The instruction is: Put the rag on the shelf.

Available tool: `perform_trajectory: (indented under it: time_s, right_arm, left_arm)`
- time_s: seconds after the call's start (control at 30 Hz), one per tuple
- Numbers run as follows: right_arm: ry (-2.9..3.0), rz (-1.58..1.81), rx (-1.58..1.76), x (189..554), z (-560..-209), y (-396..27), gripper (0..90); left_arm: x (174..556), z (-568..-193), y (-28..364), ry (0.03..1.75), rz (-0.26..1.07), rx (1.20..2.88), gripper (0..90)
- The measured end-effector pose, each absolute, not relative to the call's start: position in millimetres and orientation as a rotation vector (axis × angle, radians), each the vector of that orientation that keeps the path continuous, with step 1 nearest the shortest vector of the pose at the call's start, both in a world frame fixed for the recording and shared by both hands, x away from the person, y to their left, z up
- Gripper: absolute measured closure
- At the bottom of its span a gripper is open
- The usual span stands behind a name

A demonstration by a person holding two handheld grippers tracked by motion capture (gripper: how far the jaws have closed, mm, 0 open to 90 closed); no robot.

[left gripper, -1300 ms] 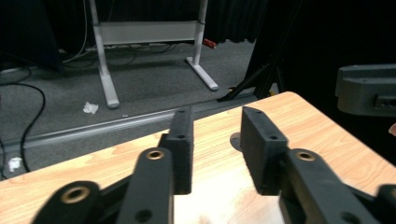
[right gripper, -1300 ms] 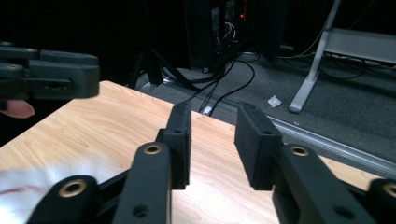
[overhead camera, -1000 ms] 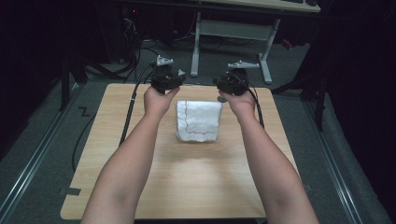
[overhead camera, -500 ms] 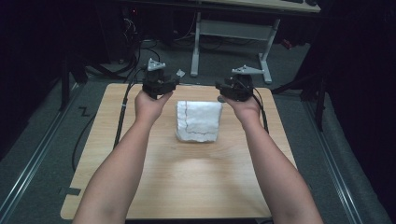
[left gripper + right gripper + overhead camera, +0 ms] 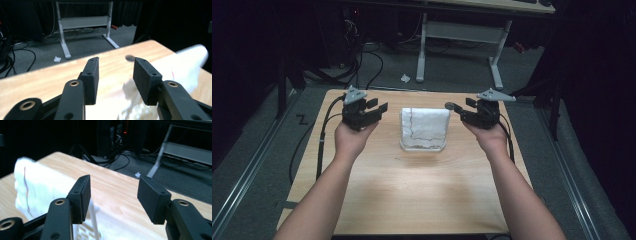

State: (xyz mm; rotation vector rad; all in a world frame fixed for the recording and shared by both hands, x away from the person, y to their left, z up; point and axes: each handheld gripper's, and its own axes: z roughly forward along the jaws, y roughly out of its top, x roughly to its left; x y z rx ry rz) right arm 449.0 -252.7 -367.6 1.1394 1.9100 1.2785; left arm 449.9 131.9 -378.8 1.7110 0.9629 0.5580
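Your table carries a folded white towel lying flat toward its far middle, with a thin dark line running down its left part. Your left gripper hovers just left of the towel, its fingers spread with nothing between them, having just been opening. Your right gripper hovers just right of the towel, fingers spread wide and empty, likewise having just been opening. Neither touches the towel.
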Motion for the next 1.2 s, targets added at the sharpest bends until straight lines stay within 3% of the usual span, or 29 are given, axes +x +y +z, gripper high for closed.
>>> perform_trajectory:
  time_s: [0.27,0.53,0.67,0.8,1.2]
  right_arm:
    - [1.925,1.243,1.147,399,-406,-269,43.6]
    - [1.991,1.171,1.153,357,-459,-269,42.4]
    - [2.009,1.170,1.222,332,-494,-269,37.3]
    - [2.073,1.141,1.242,309,-513,-269,37.8]
    - [2.111,1.097,1.270,319,-527,-271,37.9]
  left_arm:
    - [389,-431,155,0.955,0.553,1.783,54.6]
    - [349,-492,164,1.027,0.416,1.835,51.7]
    - [324,-522,158,1.046,0.315,1.897,51.3]
    - [323,-530,150,1.023,0.415,1.993,50.0]
    - [330,-529,159,1.057,0.328,1.918,43.8]
